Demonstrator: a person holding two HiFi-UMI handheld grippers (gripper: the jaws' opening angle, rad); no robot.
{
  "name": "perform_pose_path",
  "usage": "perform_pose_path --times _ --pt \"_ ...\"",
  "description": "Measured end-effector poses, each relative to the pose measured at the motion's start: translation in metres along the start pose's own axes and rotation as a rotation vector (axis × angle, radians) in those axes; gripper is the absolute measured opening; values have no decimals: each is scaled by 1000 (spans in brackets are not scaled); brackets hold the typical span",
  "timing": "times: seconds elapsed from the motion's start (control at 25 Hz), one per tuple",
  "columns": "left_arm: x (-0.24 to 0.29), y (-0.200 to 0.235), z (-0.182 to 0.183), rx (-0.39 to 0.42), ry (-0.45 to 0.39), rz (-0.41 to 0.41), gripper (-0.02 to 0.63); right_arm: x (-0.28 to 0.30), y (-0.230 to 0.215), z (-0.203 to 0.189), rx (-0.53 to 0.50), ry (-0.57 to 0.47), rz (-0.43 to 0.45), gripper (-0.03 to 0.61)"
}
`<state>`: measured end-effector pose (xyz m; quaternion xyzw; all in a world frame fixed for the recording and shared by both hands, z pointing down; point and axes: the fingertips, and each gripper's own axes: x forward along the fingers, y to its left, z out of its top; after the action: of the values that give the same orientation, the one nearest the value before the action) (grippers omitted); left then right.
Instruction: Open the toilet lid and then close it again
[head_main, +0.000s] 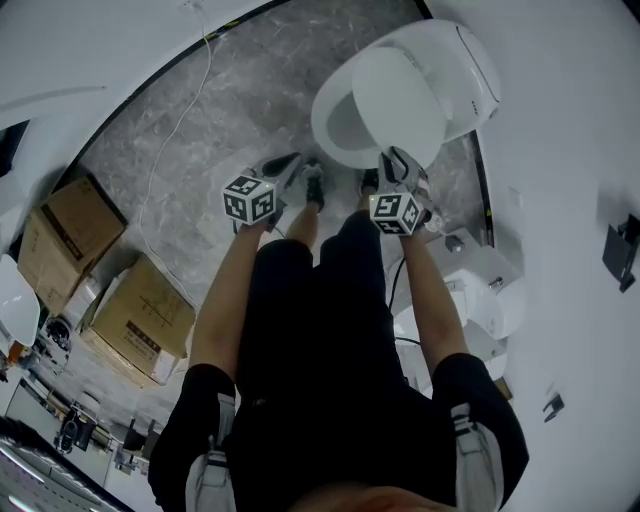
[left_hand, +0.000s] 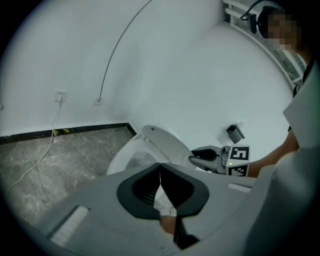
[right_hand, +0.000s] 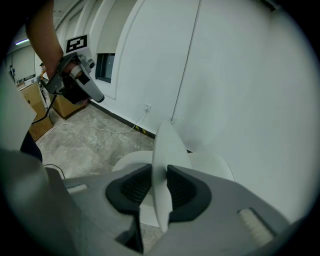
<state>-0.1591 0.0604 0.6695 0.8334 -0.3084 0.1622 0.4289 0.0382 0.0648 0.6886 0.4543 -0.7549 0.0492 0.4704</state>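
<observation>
Head view: toilet (head_main: 475, 70) stands at top right on the grey marble floor (head_main: 200, 110), close against the white wall. The toilet lid (head_main: 400, 100) is part-raised, tilted over the bowl rim (head_main: 330, 125), neither flat down nor fully back. Right claw (head_main: 397, 160) is at the lid's free front edge. Left claw (head_main: 293, 163) hangs apart from the toilet, out over the floor just left of the bowl. Person's legs and two shoes show below the claws. Two cardboard boxes (head_main: 140, 320) sit well off to the left, and a white cable (head_main: 175, 130) trails across the floor.

Left gripper view: left claw (left_hand: 160, 167) is clenched, jaws met tip to tip, nothing between them. Beyond it the toilet lid (left_hand: 167, 144) slants up over the open bowl. Right claw (left_hand: 196, 157) reaches in at the lid's near edge, its marker cube (left_hand: 239, 160) behind it. A wall socket (left_hand: 60, 95) with a cable (left_hand: 35, 167) hanging to the floor shows at left.

Right gripper view: right claw (right_hand: 159, 171) is grasping the toilet lid (right_hand: 164, 145). The lid is seen edge-on and near upright, its rim running between the two pads, with both pads against it. The white seat (right_hand: 127, 161) lies below and left of it. Left claw (right_hand: 97, 95) shows at upper left, clear of the toilet, with a cardboard box (right_hand: 67, 106) behind it by the wall.
</observation>
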Motion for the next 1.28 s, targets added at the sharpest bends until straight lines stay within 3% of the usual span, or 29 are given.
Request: perform_pose_path --times 0.12,0.32,0.48,0.84,1.28 --pt "3 4 -2 -4 -1 2 11 6 15 -2 39 -12 37 108" --pt "6 6 -9 -12 11 0 11 14 48 -5 153 -46 226 192" --pt "8 11 -17 -12 24 1 12 21 63 -8 185 -45 301 192" --pt "24 25 -22 -28 31 10 12 40 93 -20 187 -4 382 192" --pt "58 42 -43 -47 88 16 12 66 128 -39 114 33 493 192"
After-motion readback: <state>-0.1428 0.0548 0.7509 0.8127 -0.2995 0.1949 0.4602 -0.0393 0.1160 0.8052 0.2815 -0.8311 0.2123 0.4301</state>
